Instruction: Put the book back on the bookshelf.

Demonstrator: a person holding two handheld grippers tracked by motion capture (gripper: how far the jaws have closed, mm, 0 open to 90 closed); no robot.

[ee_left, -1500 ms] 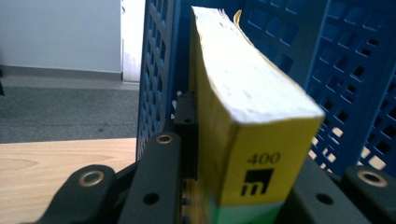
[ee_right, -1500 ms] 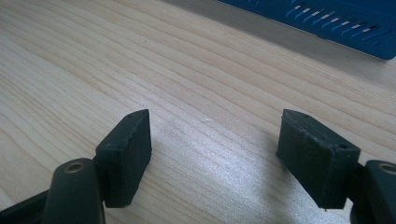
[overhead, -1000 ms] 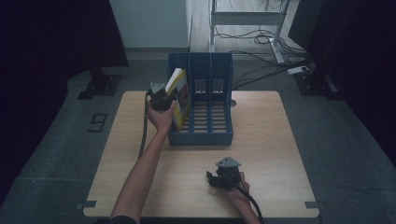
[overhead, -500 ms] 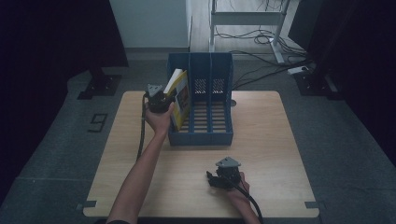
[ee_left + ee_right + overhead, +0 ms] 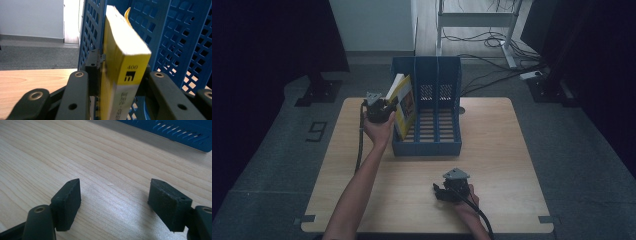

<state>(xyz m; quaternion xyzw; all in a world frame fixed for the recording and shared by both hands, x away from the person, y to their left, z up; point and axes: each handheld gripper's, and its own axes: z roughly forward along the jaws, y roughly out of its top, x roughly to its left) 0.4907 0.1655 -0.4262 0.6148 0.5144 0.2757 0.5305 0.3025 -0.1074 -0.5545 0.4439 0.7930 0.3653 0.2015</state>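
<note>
- High view: the left gripper (image 5: 384, 106) is at the near end of the yellow book (image 5: 403, 104), which stands tilted in the leftmost slot of the blue file rack (image 5: 447, 146). The book's lower end is already down inside the slot, so the placing looks nearly finished; what seems left is letting go and drawing the hand back. The right gripper (image 5: 443, 192) rests low on the wooden table (image 5: 512, 165), well apart from the rack, with nothing between its jaws.
- Left gripper view: the book (image 5: 125, 65) sits between the two black jaws, spine toward the camera, with the rack's lattice wall (image 5: 175, 37) beyond and to the right of the jaws. The jaws have just been opening; a thin gap shows at the left pad, so the grip looks released, the book leaning by itself.
- Right gripper view: the jaws stand wide apart over bare table (image 5: 112, 170), empty, the rack's base (image 5: 180, 135) far ahead of them.
</note>
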